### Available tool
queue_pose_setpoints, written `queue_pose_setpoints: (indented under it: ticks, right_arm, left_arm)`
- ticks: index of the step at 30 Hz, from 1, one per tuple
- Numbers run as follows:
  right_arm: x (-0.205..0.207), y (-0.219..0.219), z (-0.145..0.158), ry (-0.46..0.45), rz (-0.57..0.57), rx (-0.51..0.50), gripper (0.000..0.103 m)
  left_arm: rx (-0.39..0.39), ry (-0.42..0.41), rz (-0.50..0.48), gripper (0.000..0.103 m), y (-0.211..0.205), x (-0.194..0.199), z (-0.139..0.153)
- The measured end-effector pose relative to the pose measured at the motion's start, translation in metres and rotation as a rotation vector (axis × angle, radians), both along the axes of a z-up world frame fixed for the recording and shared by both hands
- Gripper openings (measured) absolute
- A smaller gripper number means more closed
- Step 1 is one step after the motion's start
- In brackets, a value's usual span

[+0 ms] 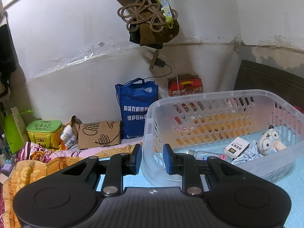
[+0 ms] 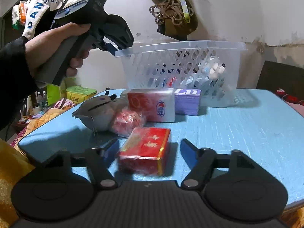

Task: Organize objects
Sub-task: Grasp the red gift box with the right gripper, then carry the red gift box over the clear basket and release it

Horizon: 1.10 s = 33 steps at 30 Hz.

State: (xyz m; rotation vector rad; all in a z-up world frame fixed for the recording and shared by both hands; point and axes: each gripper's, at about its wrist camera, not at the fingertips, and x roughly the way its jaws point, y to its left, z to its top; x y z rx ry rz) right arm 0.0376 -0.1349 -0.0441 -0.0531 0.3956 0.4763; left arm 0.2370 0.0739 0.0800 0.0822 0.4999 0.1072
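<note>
Translucent white plastic basket [image 1: 224, 102] with slotted walls stood on the light-blue bench [image 1: 292, 172]. Left wrist view: left claw [image 1: 152, 158] hovered at the basket's near left corner, jaws narrowly apart and holding nothing, the left pad outside the wall. Contents of basket: clear plastic bottle with a red-and-blue label [image 1: 206, 154], lying flat; white-and-black KENT carton [image 1: 236, 147]; cream plush owl toy [image 1: 270, 142]; striped grey cloth [image 1: 247, 154] just beside the toy. Behind the bench: blue fabric tote bag [image 1: 135, 108], brown printed paper bag [image 1: 98, 134], green-lidded box [image 1: 44, 131], red printed box [image 1: 185, 87].

Right wrist view: right claw [image 2: 149, 152] was spread wide, straddling a red-and-gold foil-wrapped box [image 2: 146, 150] on the bench, neither pad clearly touching it; picture blurred there. Beyond it, in order: pink-red wrapped bundle [image 2: 127, 120], grey plush toy [image 2: 100, 110], red-and-white tissue pack [image 2: 152, 103], purple box marked "Lu" [image 2: 187, 101], the last just beside the basket's near wall. Left claw, gripped in the person's left hand [image 2: 55, 49], was raised at the basket's left rim.
</note>
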Motion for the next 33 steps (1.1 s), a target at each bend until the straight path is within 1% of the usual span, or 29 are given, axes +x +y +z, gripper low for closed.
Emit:
queue_pose_setpoints:
  ticks: [1, 2, 6, 13, 24, 33]
  right_arm:
    - [0.001, 0.000, 0.000, -0.005, -0.006, -0.009, 0.060]
    - [0.002, -0.002, 0.000, -0.007, -0.012, -0.012, 0.055]
    - [0.008, -0.014, 0.001, 0.004, -0.044, 0.004, 0.055]
    - [0.009, -0.026, 0.002, -0.002, -0.059, 0.012, 0.054]
    - [0.011, -0.040, 0.009, -0.028, -0.085, 0.031, 0.054]
    - [0.015, -0.048, 0.013, -0.031, -0.097, 0.037, 0.054]
  left_arm:
    - [0.000, -0.004, 0.002, 0.027, 0.000, -0.001, 0.000]
    - [0.001, -0.007, 0.001, 0.024, 0.000, -0.002, 0.001]
    - [0.013, -0.008, 0.005, 0.024, -0.002, -0.003, 0.001]
    - [0.028, -0.011, 0.006, 0.024, -0.004, -0.004, 0.001]
    - [0.029, -0.011, 0.006, 0.024, -0.003, -0.004, 0.001]
    - [0.028, -0.011, 0.006, 0.024, -0.003, -0.004, 0.001]
